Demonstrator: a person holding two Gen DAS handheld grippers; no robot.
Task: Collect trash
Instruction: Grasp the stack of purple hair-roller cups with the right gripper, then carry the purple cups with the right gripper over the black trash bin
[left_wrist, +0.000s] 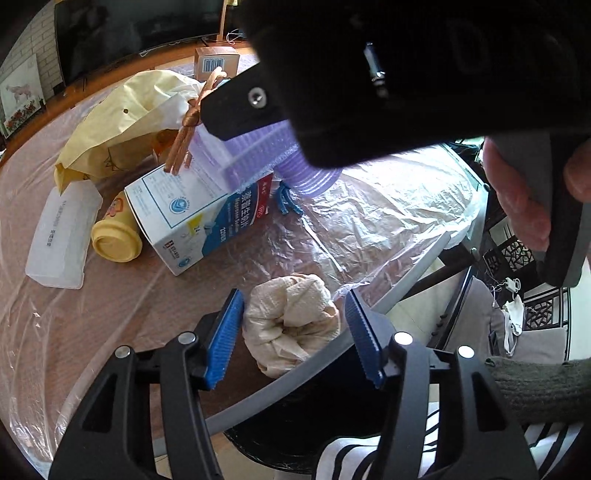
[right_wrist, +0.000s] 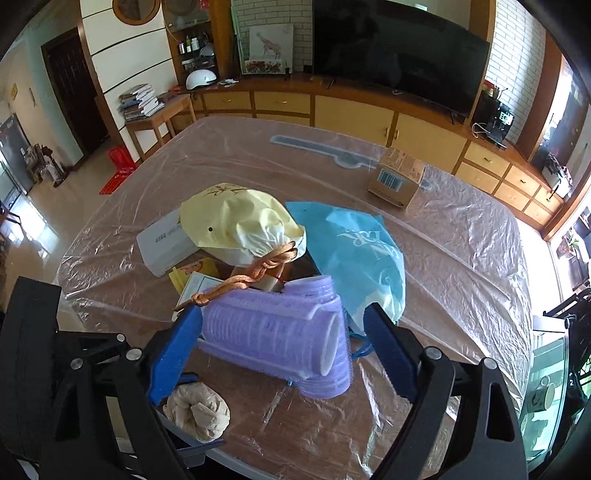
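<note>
carton (left_wrist: 192, 218), 9 o'clock of centre: Chinese brand characters in white on blue, not legible; "24" on a yellow tag | clear box (left_wrist: 61, 236), 9 o'clock: one vertical print line, unreadable | cardboard box (right_wrist: 399, 176), 1 o'clock: barcode label | blue bag (right_wrist: 354, 254): white script logo, unreadable

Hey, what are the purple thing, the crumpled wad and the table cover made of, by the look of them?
Purple piece: probably plastic, semi-matte, with molded ribs and a pale hollow end.
Crumpled wad: looks like paper towel or tissue, beige, matte, with soft creases and a dimpled texture.
Table cover: thin clear plastic film, glossy, wrinkled, with the brown tabletop showing through.
</note>
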